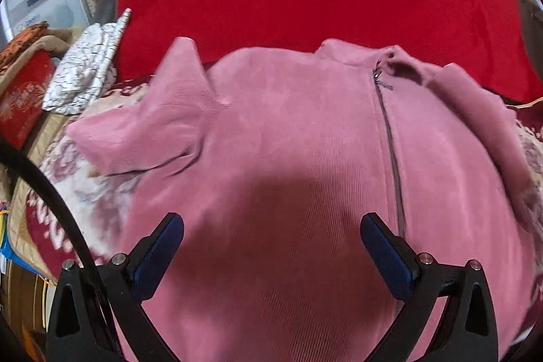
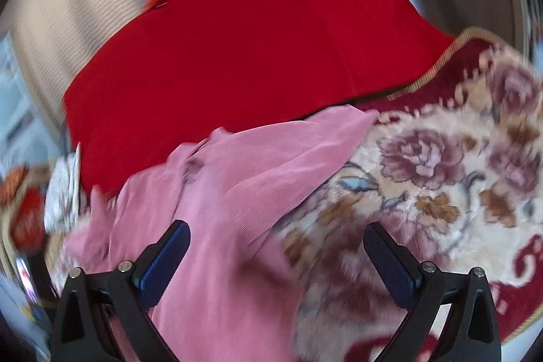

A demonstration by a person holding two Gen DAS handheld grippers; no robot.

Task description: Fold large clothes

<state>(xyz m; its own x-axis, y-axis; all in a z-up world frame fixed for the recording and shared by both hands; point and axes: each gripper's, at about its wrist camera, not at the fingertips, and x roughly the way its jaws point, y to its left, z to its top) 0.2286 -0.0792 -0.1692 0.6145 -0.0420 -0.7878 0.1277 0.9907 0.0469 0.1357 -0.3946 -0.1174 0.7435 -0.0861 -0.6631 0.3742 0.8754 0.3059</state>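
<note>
Pink corduroy zip jacket (image 1: 305, 158) lies front-up on the floral rug (image 2: 441, 175), one sleeve (image 1: 152, 131) doubled inward. Left gripper (image 1: 271, 236) hovers spread over the body, holding nothing; right gripper (image 2: 276, 243), also spread and empty, straddles the jacket's edge, probably lining up a grab.

Left gripper (image 1: 271, 234) and right gripper (image 2: 276, 241): black angular arms, silver screws on the knuckles, dark blue textured pads (image 1: 159, 255) lining each finger's inner face.
</note>
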